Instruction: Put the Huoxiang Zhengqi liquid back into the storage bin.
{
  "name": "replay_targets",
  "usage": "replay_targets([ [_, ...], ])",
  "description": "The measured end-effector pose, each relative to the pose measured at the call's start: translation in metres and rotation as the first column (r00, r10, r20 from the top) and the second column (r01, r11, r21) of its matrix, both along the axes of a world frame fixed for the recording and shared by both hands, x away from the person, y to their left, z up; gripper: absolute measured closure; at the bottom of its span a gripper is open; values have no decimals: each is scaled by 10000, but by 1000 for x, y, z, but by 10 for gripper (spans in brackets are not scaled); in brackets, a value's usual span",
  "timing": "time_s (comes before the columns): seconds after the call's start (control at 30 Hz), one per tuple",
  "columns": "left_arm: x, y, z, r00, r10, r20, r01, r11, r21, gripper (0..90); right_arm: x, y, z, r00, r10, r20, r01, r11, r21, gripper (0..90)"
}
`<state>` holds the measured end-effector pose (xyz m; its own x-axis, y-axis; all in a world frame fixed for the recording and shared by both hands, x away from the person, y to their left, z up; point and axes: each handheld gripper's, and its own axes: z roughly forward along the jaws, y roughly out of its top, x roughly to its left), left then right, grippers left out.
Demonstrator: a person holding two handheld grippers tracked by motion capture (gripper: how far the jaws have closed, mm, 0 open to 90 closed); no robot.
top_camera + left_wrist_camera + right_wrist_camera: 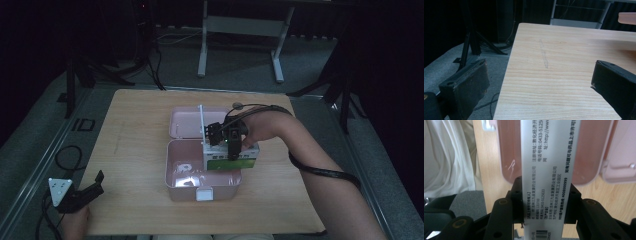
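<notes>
A pink box point(202, 175) is seen open on the wooden table point(135, 150), its hinged lid point(186, 122) laid back flat on the far side, and inside the tray a small pale item point(182, 167) is made out on the floor of the box — too dim and blurred to be identified. Over the tray's right-hand side a white and green carton point(232, 159) is held by the right gripper point(231, 145), a little green light glowing on the gripper body just above it. From the right gripper view the grip is laid bare: the carton point(547, 173) is pinched between the two black jaws, which are closed in against its two long sides, its printed white face running straight up away from the jaws, a barcode showing down near their base. Beyond the jaws the pink tray point(510, 150) is seen behind the carton, with the lid point(620, 150) off to the right — and pale cloth is caught at the far left, something the high view is too dark to give. The left gripper point(95, 184) is parked at the table's near left corner, well apart from the box. In the left gripper view its jaws are spread wide with nothing between them, bare wood point(554, 75) stretching ahead and the table edge running just inside the left jaw, grey floor point(451, 57) beyond it.
</notes>
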<state>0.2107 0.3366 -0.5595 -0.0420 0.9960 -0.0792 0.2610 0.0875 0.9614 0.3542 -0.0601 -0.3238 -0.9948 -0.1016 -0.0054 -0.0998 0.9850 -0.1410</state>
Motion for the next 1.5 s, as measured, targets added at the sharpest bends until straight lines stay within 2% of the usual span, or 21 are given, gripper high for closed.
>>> replay_targets([
  [0.1,0,1,0,10000,-21,26,21,10000,-20,16,-1,9,0,9999,6,119,-5,10000,-94,622],
  [0.2,0,0,0,10000,-32,16,32,10000,-16,16,-3,18,-2,10000,68,26,-67,9998,-202,622],
  [0.43,0,1,0,10000,-33,38,33,10000,-47,16,-6,33,-8,9998,193,-37,-193,9998,-74,622],
  [0.63,0,1,0,10000,-30,38,31,10000,-55,16,-10,44,-15,9992,278,-298,-276,9996,68,622],
  [0.77,0,1,0,10000,-38,34,38,10000,-66,16,-12,47,-28,9986,346,-400,-346,9994,6,622],
  [1.13,0,1,0,10000,-52,-25,52,10000,-26,16,-5,43,-63,9973,218,-706,-213,9997,80,621],
  [1.4,1,0,0,10000,-83,-20,84,9999,70,16,-1,44,-86,9985,111,-537,-113,9999,-39,621],
  [1.5,1,0,0,10000,-88,-8,88,9999,73,16,1,43,-96,9978,84,-656,-80,9999,71,621],
])
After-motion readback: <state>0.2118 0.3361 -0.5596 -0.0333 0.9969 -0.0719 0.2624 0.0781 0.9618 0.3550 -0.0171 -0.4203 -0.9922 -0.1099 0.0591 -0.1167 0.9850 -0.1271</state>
